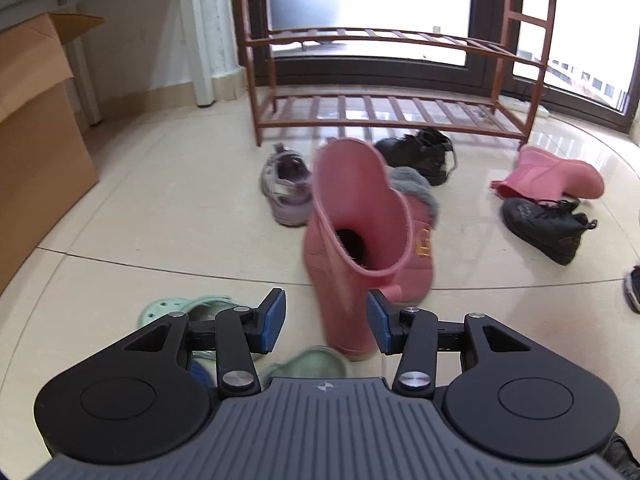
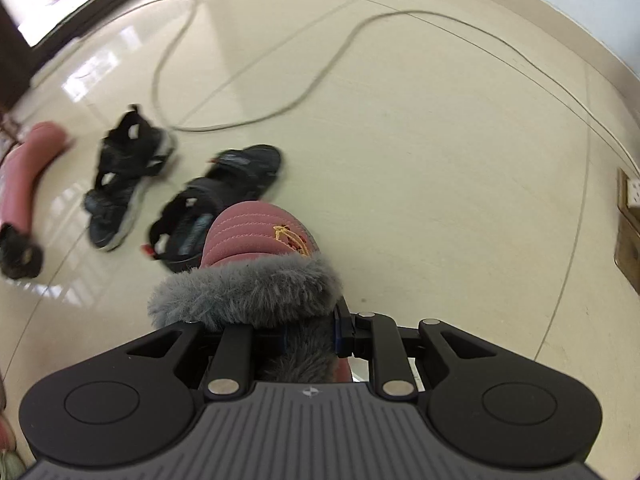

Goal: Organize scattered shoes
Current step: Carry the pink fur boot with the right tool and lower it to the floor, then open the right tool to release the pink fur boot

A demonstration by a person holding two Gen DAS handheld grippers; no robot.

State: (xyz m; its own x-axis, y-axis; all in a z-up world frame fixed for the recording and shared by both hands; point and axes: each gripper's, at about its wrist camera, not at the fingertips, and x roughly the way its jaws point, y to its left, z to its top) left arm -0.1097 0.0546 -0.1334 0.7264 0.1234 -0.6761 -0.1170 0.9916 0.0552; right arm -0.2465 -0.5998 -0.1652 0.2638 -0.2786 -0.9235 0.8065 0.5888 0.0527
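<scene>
In the left wrist view a tall pink rubber boot (image 1: 352,240) stands tilted and blurred on the floor. My left gripper (image 1: 327,324) is open, and the boot's lower part sits between its blue pads (image 1: 274,322) with a gap on the left side. Close behind it is a pink boot with grey fur trim (image 1: 420,224). In the right wrist view my right gripper (image 2: 308,336) is shut on the grey fur collar of another pink fur-trimmed boot (image 2: 260,232), which hangs toe-forward above the floor. The fur hides its left pad.
An empty wooden shoe rack (image 1: 380,112) stands ahead and a cardboard box (image 1: 36,140) at the left. Scattered about are a lilac sneaker (image 1: 286,188), black shoes (image 1: 548,228), a second pink rubber boot (image 1: 556,176), green clogs (image 1: 192,312), two black sandals (image 2: 128,168) and a looping cable (image 2: 240,80).
</scene>
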